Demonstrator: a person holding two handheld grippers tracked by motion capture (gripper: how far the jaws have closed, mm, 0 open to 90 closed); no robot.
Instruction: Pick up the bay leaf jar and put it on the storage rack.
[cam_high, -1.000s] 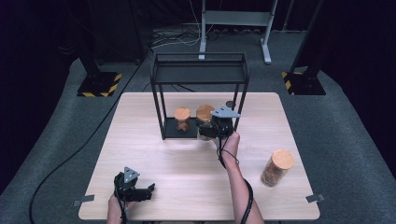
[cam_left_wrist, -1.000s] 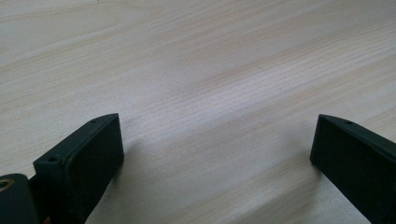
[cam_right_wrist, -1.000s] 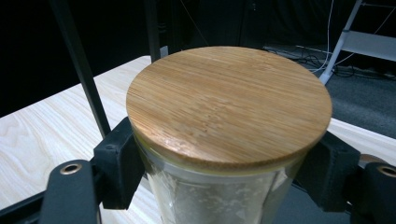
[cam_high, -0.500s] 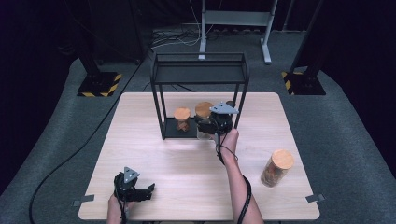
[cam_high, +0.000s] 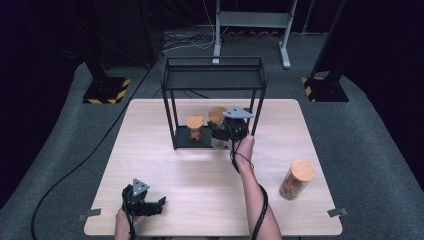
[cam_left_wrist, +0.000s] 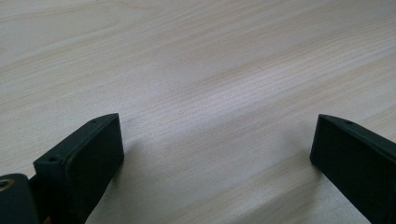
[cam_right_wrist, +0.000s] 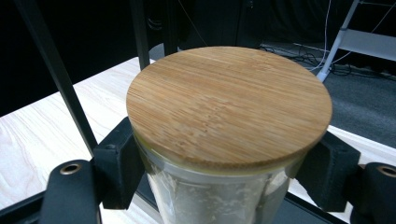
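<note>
A glass jar with a bamboo lid sits between my right gripper's jaws, which press on the glass just under the lid. In the high view this jar is at the lower level of a black wire rack, right of a second lidded jar standing on the bottom shelf. I cannot tell whether the held jar rests on the shelf. A third lidded jar stands on the table at the right. My left gripper lies near the front left edge, open over bare wood.
The light wooden table carries the rack at its back centre. Thin black rack posts rise close behind the held jar. Beyond the table are dark floor, cables and stand bases with yellow-black tape.
My right gripper has edged slightly farther toward the rack with the jar in it. The left gripper has stayed put.
</note>
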